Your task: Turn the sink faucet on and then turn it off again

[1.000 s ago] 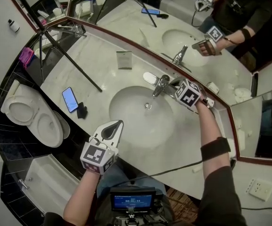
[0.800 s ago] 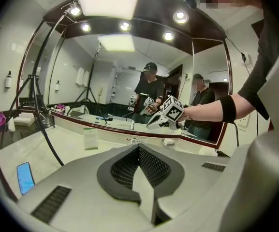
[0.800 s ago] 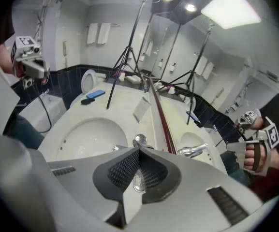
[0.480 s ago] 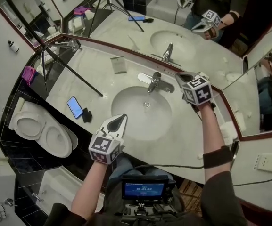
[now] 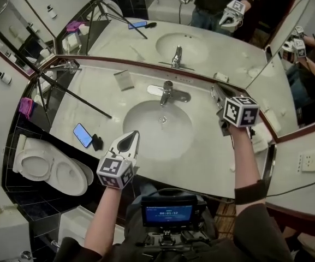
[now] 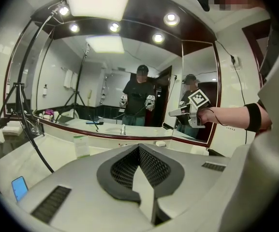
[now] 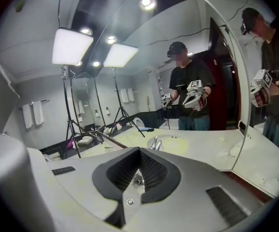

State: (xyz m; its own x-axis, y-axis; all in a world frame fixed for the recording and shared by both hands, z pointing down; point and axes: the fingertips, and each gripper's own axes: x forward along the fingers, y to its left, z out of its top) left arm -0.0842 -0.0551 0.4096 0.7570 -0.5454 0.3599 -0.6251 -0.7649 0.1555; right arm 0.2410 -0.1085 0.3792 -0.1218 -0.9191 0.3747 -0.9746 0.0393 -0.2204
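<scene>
**Bathroom tabletop, both tools empty**

Pale marble tabletop (image 5: 212,157) curves round an oval sink (image 5: 141,132) below a wide mirror (image 5: 217,48). Nearest the person, the left tool (image 5: 130,141) hovers over the tabletop's front edge, just left of the sink, its jaws pressed together on nothing. A blue-screened phone (image 5: 82,135) lies farther left. Beyond, the right tool (image 5: 216,91) stands right of the sink, its jaws nearly together and empty, pointing toward the faucet (image 5: 166,91) but apart from it. The faucet stands behind the sink, at the foot of the mirror.
</scene>
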